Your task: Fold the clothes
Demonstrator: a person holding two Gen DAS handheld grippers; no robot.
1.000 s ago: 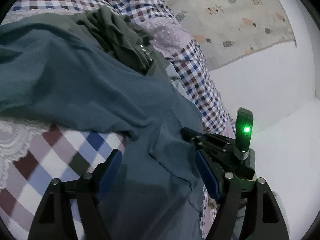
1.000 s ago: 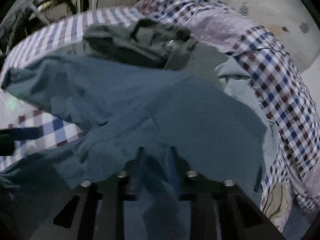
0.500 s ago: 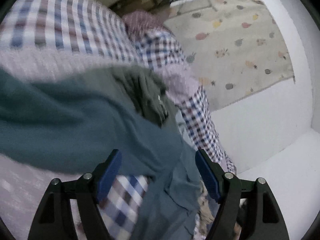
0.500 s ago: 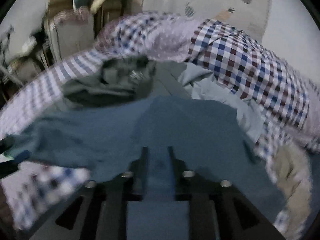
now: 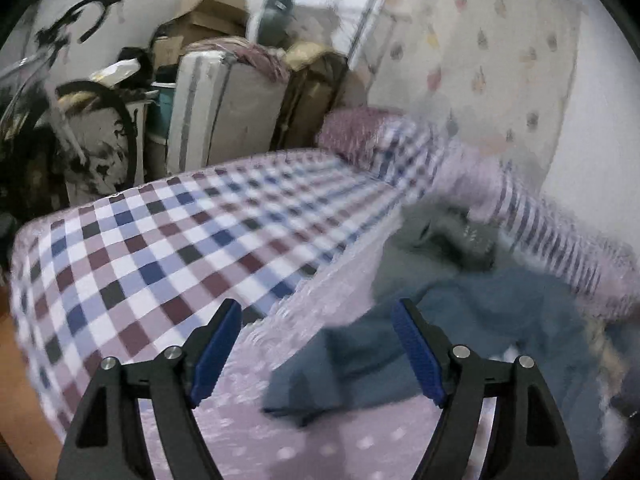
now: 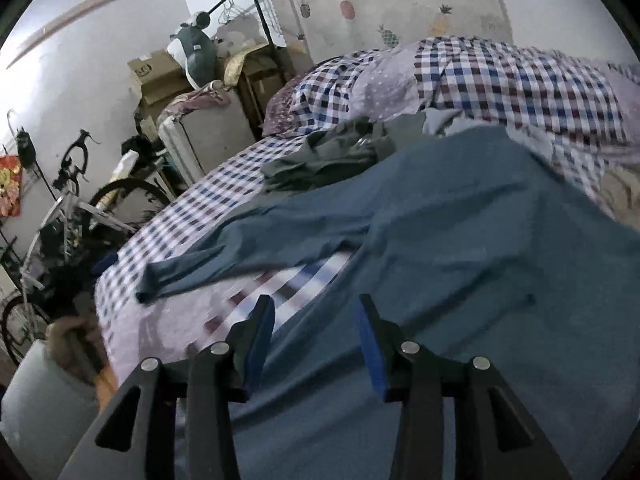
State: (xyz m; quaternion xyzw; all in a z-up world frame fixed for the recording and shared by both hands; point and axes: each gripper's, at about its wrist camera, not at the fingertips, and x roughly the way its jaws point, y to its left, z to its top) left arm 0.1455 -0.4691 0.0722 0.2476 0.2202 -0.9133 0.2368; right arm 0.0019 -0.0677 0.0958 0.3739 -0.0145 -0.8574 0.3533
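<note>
In the left wrist view, the left claw (image 5: 316, 344) was spread wide with nothing between its blue pads (image 5: 218, 346), held above the near edge of the bed (image 5: 160, 240). The picture was blurred. A corner of the blue-grey garment (image 5: 460, 340) lay on the lilac dotted border of the checked sheet, partly behind the right-hand pad. A dark green garment (image 5: 452, 232) sat crumpled farther back, beside a checked quilt (image 5: 520, 208). Cardboard boxes (image 5: 208, 4) and a bicycle (image 5: 80, 92) stood past the bed.

In the right wrist view, the right claw (image 6: 316, 336) was also spread apart and gripped nothing, hovering over the blue-grey garment (image 6: 460, 240), which lay spread across the bed (image 6: 192, 208) with one sleeve (image 6: 224, 256) stretched toward the left edge. The dark green garment (image 6: 324, 160) lay bunched beyond it, touching its far edge. The checked quilt (image 6: 500, 80) was heaped behind.
</note>
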